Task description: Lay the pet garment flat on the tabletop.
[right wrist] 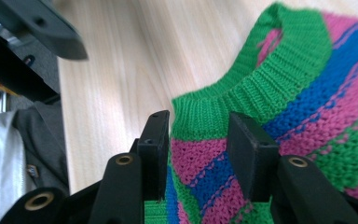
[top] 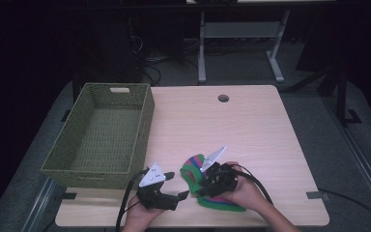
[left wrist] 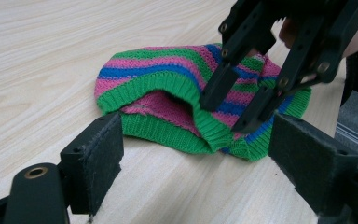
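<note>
A knitted hat point(top: 191, 170) with green, pink and blue stripes lies flat near the table's front edge. My right gripper point(top: 203, 186) is tipped down onto it from the right. Its pads stand on either side of a stretch of the striped knit point(right wrist: 307, 84), just behind the green ribbed brim, and the fabric between them looks flat rather than pinched. My right gripper point(right wrist: 198, 144) is partly open. Just left of the hat point(left wrist: 158, 74), my left gripper point(left wrist: 196, 154) hovers open and empty, aimed at the brim's opening. My right gripper's fingertips point(left wrist: 216, 91) rest on the hat's top.
A green woven basket point(top: 101, 169) stands at the table's left, its inside bare. The light wooden table point(top: 232, 125) has a round cable hole point(top: 223, 98) near its far edge. Dark floor and desk legs lie beyond.
</note>
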Action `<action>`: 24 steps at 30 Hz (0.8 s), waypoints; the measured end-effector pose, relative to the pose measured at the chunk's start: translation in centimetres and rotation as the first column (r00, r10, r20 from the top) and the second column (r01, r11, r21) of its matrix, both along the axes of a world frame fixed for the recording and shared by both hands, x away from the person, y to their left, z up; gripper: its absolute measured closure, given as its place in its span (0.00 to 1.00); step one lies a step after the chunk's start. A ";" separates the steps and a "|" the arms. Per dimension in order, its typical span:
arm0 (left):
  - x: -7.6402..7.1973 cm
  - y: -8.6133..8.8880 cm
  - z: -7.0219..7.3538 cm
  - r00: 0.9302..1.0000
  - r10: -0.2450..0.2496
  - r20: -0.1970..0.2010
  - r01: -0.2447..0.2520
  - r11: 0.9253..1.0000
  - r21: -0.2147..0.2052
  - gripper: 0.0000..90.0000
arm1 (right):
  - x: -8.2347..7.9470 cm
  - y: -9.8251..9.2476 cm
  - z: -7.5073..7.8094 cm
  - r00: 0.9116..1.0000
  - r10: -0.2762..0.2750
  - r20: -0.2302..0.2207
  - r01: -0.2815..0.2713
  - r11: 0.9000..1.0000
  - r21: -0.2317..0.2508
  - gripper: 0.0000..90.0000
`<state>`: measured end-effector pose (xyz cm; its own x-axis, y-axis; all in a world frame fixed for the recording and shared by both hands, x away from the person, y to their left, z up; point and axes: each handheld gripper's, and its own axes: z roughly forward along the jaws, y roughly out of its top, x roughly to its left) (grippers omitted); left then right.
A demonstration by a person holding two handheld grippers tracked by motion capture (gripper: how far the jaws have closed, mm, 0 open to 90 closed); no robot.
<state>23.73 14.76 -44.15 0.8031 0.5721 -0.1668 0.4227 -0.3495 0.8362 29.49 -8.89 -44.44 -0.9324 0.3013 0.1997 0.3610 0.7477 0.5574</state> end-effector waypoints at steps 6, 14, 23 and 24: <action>0.0 0.0 0.0 1.000 0.002 -0.002 -0.002 1.000 -0.002 0.20 | -0.4 0.1 -0.5 1.000 -0.012 0.028 0.012 1.000 -0.009 0.71; 0.0 -0.1 -0.1 1.000 0.000 -0.002 0.000 1.000 0.000 0.20 | -0.9 0.2 -0.7 0.997 -0.019 0.078 0.020 1.000 -0.019 0.78; 0.0 -0.1 -0.1 1.000 0.007 -0.005 -0.007 1.000 -0.004 0.20 | -0.5 -0.2 -0.7 0.998 -0.043 0.040 0.043 0.999 0.000 0.91; 0.0 -0.1 -0.1 1.000 0.007 -0.004 -0.007 1.000 -0.003 0.20 | -0.5 -0.2 -0.7 0.998 -0.041 0.040 0.041 0.999 0.001 0.92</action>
